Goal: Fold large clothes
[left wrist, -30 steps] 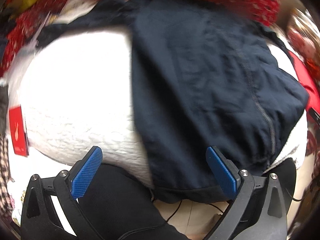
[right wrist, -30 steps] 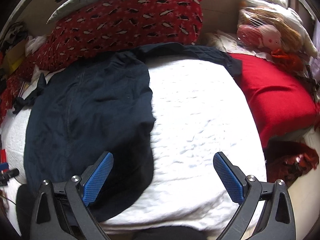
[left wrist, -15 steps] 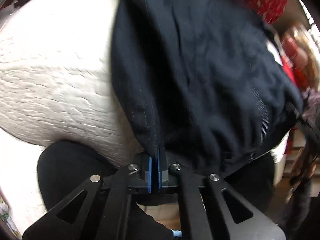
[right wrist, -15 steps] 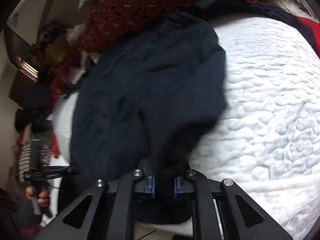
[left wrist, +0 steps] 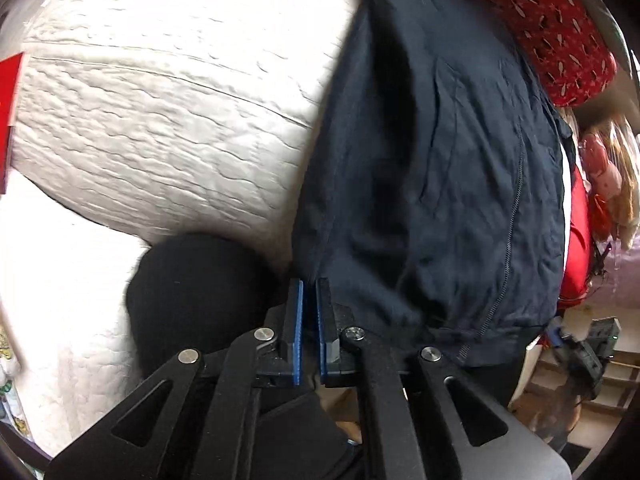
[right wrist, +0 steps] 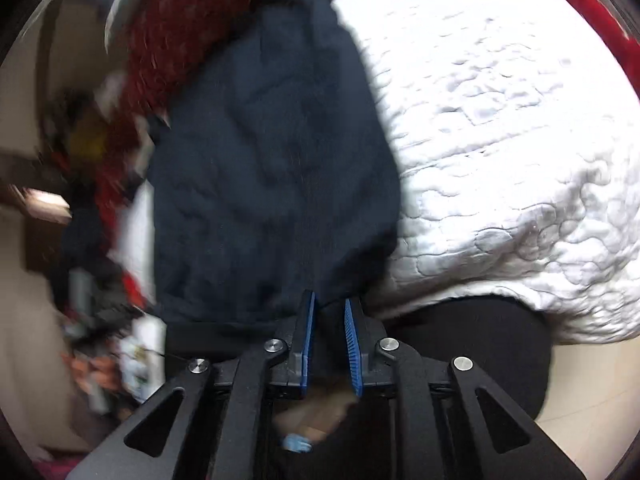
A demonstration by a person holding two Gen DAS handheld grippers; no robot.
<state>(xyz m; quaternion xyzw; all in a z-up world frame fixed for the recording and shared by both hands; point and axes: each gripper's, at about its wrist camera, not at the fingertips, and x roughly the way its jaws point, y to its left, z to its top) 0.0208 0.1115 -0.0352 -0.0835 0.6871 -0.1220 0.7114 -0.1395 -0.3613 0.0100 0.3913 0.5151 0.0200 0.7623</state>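
A dark navy zip jacket lies spread on a white quilted bed cover, its hem towards me. My left gripper is shut on the hem's left corner, and the jacket's edge runs down between the blue pads. In the right wrist view the same jacket lies left of the bare quilt. My right gripper sits at the hem's other corner. Its jaws are opening slightly, and a bunch of dark fabric fills the gap between the pads.
A red patterned pillow lies along the bed's far side, beyond the jacket. A red cushion and a plush toy sit at the right. A person's black-clad knees press against the bed's near edge. Clutter fills the blurred room at left.
Both grippers hung wide open above the jacket a second ago. They dropped to the near hem and closed on it. The right pads now stand a little further apart than half a second ago.
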